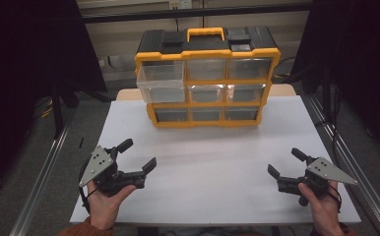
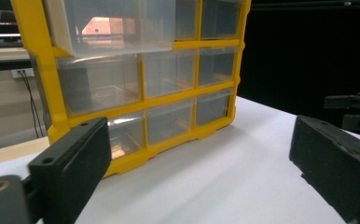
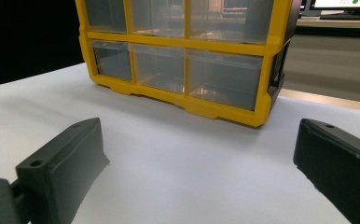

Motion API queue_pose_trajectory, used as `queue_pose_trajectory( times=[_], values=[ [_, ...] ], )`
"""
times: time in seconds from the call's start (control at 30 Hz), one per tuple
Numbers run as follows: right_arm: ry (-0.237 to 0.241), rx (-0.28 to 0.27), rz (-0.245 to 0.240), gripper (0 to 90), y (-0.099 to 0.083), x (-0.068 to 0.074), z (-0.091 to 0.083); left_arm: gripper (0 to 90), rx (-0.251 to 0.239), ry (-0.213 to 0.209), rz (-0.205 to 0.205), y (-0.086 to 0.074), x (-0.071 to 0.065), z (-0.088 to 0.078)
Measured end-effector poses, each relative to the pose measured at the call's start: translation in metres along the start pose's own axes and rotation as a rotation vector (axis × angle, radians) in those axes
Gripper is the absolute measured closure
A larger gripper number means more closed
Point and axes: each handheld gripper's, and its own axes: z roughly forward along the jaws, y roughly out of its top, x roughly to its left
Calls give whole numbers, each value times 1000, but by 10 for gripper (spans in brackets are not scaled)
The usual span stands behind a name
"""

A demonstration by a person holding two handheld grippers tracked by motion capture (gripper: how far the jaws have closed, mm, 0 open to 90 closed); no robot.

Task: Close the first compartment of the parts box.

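No text, label, brand or number can be read on the yellow drawer cabinet (image 1: pixel 206 78) or elsewhere.

A lab or workshop: a white table (image 1: pixel 217 172) in a metal frame (image 1: pixel 348 162), dark curtains (image 1: pixel 25 59), a monitor (image 3: pixel 339 4).

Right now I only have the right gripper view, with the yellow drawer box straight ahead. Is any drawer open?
Observer: Yes. From the high view, the top left drawer of the drawer box is pulled out toward the person. The other drawers sit flush.
Reviewer: Where is the other gripper?
Observer: The left gripper is at the near left of the table, with its jaws open and nothing between them.
Reviewer: Anything on top of the box?
Observer: A yellow carry handle, lying flat in the black lid.
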Motion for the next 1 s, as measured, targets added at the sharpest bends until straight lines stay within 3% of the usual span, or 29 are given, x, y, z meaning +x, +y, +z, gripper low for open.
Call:
queue_pose_trajectory(
  times=[0.43,0.67,0.77,1.0],
  values=[
    [3,0,-10,15,1,1,1,155,-1,-18,51,21,-3,9],
    [2,-2,-9,15,1,2,1,219,-5,-37,45,31,-4,17],
    [-1,-3,-13,15,1,2,1,270,-3,-35,92,35,-5,19],
    [1,-1,-11,15,1,2,1,366,-5,-49,61,39,-4,24]
  ],
)
